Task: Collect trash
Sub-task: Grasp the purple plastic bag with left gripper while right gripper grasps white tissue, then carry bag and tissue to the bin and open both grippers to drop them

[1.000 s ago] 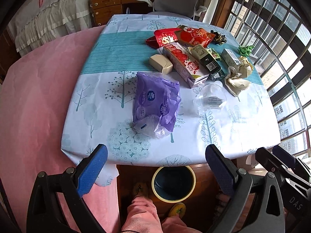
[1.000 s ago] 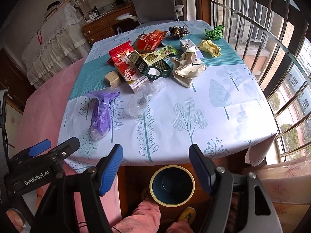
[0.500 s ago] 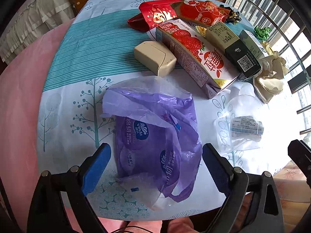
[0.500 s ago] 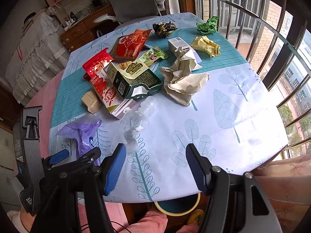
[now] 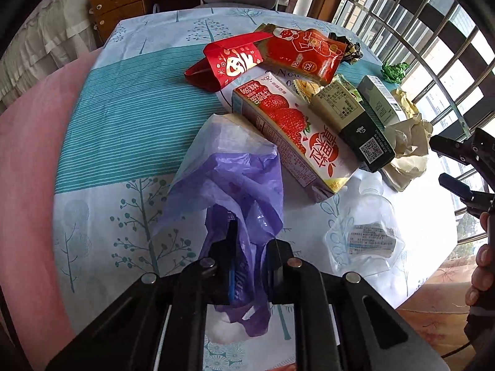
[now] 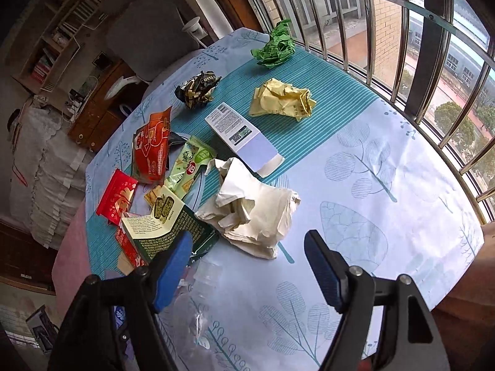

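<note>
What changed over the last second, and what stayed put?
The left tongs came in from the table's near edge and closed on the purple plastic bag, which now bunches up between them. The right tongs moved in over the table toward the crumpled cream paper; their jaws are opening, with nothing gripped. The strawberry carton, the clear bottle and the other wrappers lie where they were.

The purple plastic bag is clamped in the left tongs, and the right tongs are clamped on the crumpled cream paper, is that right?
Not quite. The left tongs do clamp the purple plastic bag, but the right wrist view shows the right tongs opening, nothing between them; the crumpled cream paper lies untouched on the tablecloth beyond.
</note>
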The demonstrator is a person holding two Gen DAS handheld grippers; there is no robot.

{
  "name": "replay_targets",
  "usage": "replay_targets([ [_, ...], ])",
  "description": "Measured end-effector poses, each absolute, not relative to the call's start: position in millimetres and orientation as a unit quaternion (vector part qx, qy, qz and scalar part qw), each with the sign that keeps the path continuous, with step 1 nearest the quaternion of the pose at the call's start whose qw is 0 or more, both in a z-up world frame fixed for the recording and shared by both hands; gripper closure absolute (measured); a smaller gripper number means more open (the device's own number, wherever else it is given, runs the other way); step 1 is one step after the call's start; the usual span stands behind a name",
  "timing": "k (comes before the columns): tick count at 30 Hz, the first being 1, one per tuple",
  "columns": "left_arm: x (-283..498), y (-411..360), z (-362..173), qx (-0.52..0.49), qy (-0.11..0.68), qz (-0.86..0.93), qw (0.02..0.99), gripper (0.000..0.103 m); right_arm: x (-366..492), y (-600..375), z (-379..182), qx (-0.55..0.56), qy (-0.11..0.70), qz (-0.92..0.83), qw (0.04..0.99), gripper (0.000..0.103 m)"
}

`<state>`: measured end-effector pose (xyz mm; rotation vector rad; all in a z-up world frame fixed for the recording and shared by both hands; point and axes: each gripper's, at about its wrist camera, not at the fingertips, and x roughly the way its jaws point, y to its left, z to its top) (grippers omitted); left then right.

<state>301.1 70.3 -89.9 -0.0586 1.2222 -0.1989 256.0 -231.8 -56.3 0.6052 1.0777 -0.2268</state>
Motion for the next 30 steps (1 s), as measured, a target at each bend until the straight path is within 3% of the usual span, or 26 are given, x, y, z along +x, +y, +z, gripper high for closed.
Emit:
replay_targets([
  [8, 320, 83, -65, -0.062, 0.56, -0.105, 0.819, 0.093, 290, -243, -90, 0.308, 0.525, -0.145, 0.78, 0.026],
  [10, 315, 88, -62, -0.066, 0.557, -0.106, 0.821, 0.093, 292, -241, -96, 0.313, 0.53, -0.142, 0.775, 0.037],
  [11, 314, 90, -61, -0.067, 0.556, -0.106, 0.821, 0.093, 292, -241, -97, 0.321, 0.528, -0.136, 0.774, 0.054],
  [13, 311, 93, -60, -0.071, 0.557, -0.105, 0.821, 0.093, 290, -239, -93, 0.324, 0.521, -0.133, 0.778, 0.064],
  [15, 306, 95, -58, -0.074, 0.557, -0.105, 0.821, 0.093, 289, -234, -88, 0.313, 0.524, -0.128, 0.781, 0.083],
  [16, 303, 95, -56, -0.074, 0.557, -0.104, 0.821, 0.093, 287, -233, -84, 0.31, 0.524, -0.121, 0.784, 0.087],
  [30, 185, 77, 5, -0.11, 0.507, -0.072, 0.852, 0.093, 165, -213, 1, 0.196, 0.508, 0.03, 0.838, 0.09],
])
